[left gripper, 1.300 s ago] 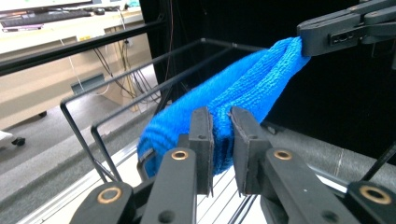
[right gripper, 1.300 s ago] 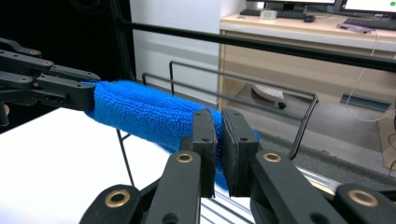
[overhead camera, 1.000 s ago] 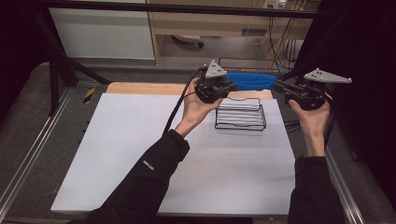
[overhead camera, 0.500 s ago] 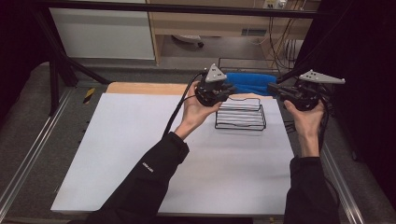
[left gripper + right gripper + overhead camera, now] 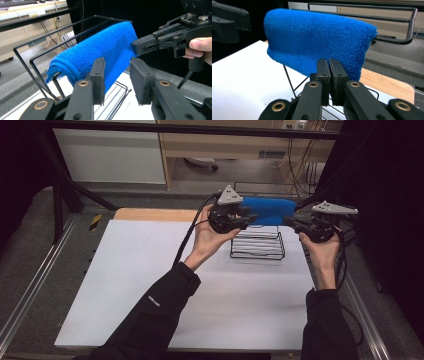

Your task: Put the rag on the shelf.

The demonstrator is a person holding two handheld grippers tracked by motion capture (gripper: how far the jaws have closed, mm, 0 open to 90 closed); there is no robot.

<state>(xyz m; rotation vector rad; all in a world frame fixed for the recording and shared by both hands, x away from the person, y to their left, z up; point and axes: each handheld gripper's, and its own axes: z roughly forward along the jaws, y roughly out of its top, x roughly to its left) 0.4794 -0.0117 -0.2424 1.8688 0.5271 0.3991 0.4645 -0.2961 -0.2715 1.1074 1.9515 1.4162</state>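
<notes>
My left gripper had its jaws standing apart, having just been opening, with nothing pressed between the pads — the blue towel hung just beyond them, free of my left fingertips. My right gripper had its jaws drawn together, pad to pad, and from its own camera I could not see any cloth pinched there; in the left gripper view its tips met the towel's end, so I judged it was steadying that edge at most.

The towel itself lay folded over the top bar of the black wire rack, draped down on both sides, the rack standing on the white tabletop toward its far right corner. From above, my left hand was at the rack's left end and my right hand at its right end.

To do this step well, I reckoned the drape had to sit evenly — equal fall on both sides of the bar, so it would not slide off. I meant to back the left jaws straight away from the cloth without snagging the pile, and keep the right end from tugging the towel along the bar.
</notes>
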